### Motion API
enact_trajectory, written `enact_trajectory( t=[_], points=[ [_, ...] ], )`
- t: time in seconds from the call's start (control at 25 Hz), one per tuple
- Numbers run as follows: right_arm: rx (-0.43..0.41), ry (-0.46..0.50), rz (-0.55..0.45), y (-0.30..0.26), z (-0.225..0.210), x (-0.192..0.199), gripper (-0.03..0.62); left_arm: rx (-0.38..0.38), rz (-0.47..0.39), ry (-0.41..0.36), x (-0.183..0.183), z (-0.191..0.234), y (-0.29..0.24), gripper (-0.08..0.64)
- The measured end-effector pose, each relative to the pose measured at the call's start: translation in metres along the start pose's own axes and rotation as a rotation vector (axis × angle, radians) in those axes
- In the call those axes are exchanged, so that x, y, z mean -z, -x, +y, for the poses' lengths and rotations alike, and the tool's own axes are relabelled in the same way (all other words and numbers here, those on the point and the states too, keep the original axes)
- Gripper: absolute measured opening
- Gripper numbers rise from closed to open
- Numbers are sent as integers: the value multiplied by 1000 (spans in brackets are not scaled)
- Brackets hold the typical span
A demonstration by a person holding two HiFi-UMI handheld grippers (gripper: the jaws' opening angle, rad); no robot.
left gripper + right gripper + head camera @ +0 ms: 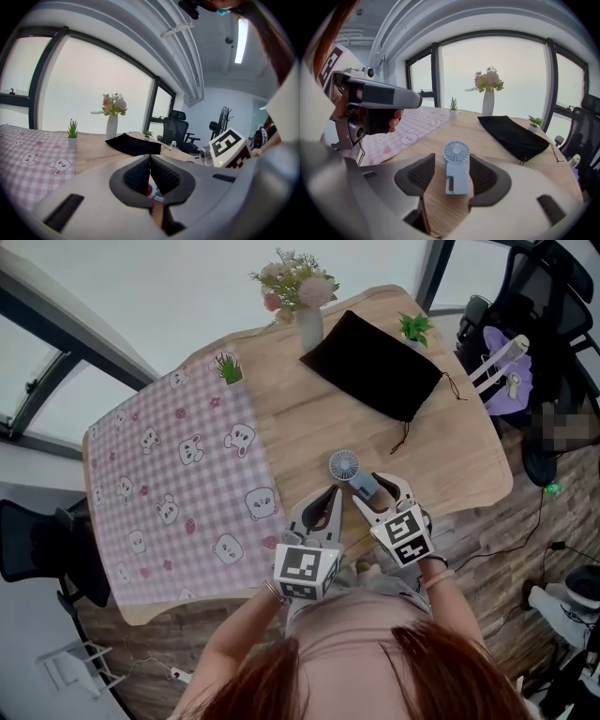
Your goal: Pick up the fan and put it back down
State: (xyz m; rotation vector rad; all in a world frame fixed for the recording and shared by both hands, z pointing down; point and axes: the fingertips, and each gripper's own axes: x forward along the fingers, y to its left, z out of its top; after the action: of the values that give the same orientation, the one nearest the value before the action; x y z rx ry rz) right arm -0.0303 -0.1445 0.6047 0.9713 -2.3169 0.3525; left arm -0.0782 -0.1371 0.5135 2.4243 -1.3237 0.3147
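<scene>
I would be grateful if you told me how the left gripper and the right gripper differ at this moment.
The left gripper has its jaws shut together, while the right gripper has its jaws standing apart. The left gripper grips nothing; the blue fan lies on the wooden table between the right gripper's jaws, its pads not pressing it. Both carry a marker cube and point across the table.

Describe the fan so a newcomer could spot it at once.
On the wooden table, look at the bare wood right of the pink checked cloth, near the person. The fan lies flat between the open jaws of the right gripper: small, pale blue, round grille.
</scene>
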Motion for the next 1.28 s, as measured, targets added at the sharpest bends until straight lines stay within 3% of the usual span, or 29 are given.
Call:
enact_trajectory(
  t=[0.76,1.28],
  points=[
    [8,-51,177,-59,-10,45,240,15,17,9,28,39,-34,11],
    [28,-69,223,-72,-13,51,229,21,-4,21,33,49,-41,11]
  ],
)
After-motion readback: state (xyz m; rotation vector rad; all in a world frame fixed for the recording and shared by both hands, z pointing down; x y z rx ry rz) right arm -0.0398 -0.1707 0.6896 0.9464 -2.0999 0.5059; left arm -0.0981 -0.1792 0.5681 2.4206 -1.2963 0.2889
